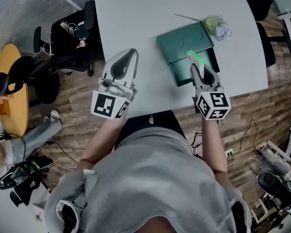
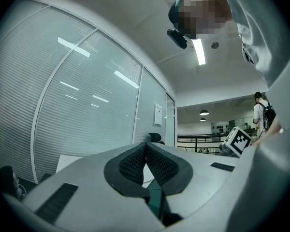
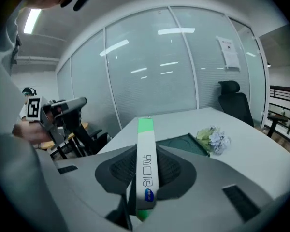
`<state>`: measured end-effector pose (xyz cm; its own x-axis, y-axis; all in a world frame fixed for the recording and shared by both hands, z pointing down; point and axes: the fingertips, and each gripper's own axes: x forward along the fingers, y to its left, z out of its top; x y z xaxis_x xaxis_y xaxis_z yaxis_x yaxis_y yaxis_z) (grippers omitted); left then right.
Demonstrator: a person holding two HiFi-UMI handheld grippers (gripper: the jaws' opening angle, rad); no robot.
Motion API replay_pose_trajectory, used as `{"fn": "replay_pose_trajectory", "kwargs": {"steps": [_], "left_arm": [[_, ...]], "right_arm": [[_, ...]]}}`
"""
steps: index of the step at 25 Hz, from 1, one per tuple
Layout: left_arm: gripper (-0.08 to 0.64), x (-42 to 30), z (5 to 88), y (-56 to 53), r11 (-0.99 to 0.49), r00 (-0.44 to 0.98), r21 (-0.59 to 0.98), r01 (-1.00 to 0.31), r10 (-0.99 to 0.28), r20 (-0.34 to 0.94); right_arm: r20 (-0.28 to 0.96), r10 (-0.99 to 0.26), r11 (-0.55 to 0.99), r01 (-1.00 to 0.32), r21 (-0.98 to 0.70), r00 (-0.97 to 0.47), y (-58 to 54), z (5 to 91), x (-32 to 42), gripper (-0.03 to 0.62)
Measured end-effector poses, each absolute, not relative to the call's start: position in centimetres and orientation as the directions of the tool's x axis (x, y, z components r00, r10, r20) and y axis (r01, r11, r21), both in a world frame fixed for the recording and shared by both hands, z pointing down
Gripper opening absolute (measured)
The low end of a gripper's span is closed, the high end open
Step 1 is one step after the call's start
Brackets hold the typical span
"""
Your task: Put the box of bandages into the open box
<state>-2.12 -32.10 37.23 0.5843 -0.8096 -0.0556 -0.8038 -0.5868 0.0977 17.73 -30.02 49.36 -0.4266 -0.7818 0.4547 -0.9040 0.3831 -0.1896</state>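
One box of bandages (image 3: 146, 168) | clamped in right hand-held gripper (image 1: 196, 66)

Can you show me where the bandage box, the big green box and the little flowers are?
Slim white-and-green bandage box (image 3: 146, 173): right gripper view, its printed narrow side.
Dark green open box (image 1: 183, 43): head view, its far half.
Small bunch of pale flowers (image 1: 217, 25): head view, the blossoms.
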Motion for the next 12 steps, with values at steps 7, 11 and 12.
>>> {"fn": "replay_pose_trajectory", "kwargs": {"steps": [7, 11, 12], "left_arm": [[0.020, -2.1, 39.1, -32.1, -0.586, 0.587, 0.106, -0.803, -0.809, -0.025], [0.020, -2.3, 39.6, -31.9, -0.581, 0.583, 0.103, -0.808, -0.813, -0.013], [0.020, -2.3, 39.7, -31.9, -0.579, 0.581, 0.103, -0.809, -0.814, -0.011]], "right_arm": [[0.650, -0.627, 0.490, -0.866, -0.100, -0.430, -28.8, 56.6, 16.2, 0.110], [0.716, -0.560, 0.583, -0.812, -0.017, -0.417, -28.6, 58.5, 15.5, 0.110], [0.734, -0.537, 0.609, -0.793, -0.003, -0.416, -28.6, 58.9, 15.2, 0.110]]}}
